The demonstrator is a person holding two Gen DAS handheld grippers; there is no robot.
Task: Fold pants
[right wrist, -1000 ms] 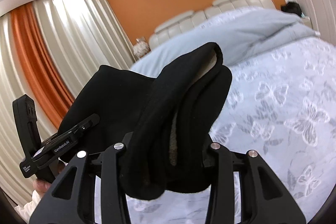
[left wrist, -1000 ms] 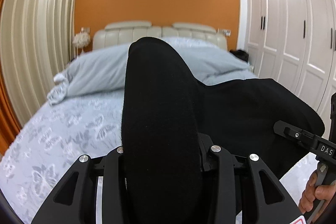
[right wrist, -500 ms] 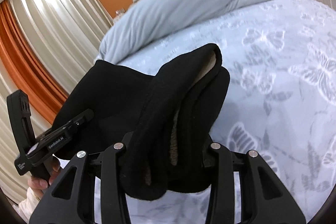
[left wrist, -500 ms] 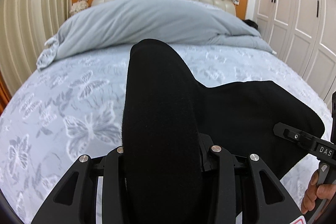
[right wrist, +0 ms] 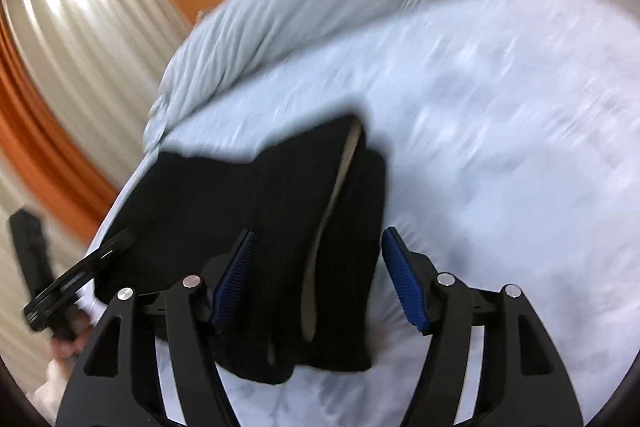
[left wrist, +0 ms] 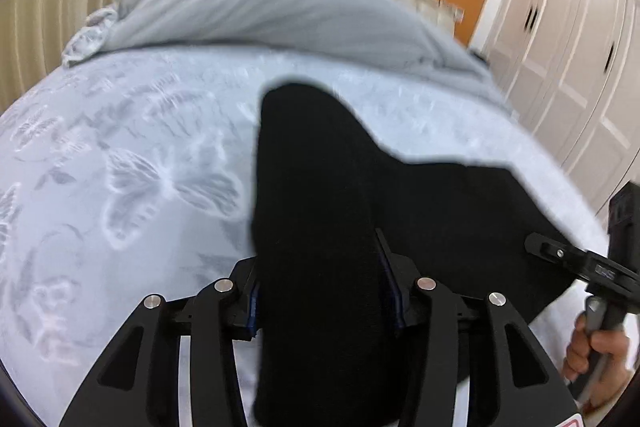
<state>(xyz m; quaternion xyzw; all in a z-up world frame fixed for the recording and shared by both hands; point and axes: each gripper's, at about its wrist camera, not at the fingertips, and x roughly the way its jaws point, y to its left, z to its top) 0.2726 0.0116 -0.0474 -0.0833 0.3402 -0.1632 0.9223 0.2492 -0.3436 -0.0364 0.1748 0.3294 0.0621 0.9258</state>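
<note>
Step in hand, as judged: laying the black pants down on the bed w/ both tongs carrying one bunched end each.

Left tongs are pinching a thick roll of the fabric; cloth fills the gap btwn the fingers, blue pads only just peeking at either side. Right tongs stand spread: blue ribbed pads sit clear of the cloth on the right side, and the bundle lies loose btwn them, prob. resting on the bed already. Both views are motion-blurred, so exact contact w/ the sheet is hard to tell.

To do it well: the left side should come down to the same level before letting go, so the fold edge lies straight and not skewed. Tongs should open wide and draw straight back, no sideways drag, or the pads may catch the knit and pull the layers apart. The span btwn the two ends should be taut enough to lie flat, w/o a sag or ridge in the middle.

The pants: black, thick, soft, likely fleece-lined — a pale beige lining shows along one open edge in the right wrist view. Doubled over in several layers at each held end, w/ a flat dark panel stretching btwn the two tongs, over the pale butterfly-print sheet, nearer the foot than the grey duvet.
</note>
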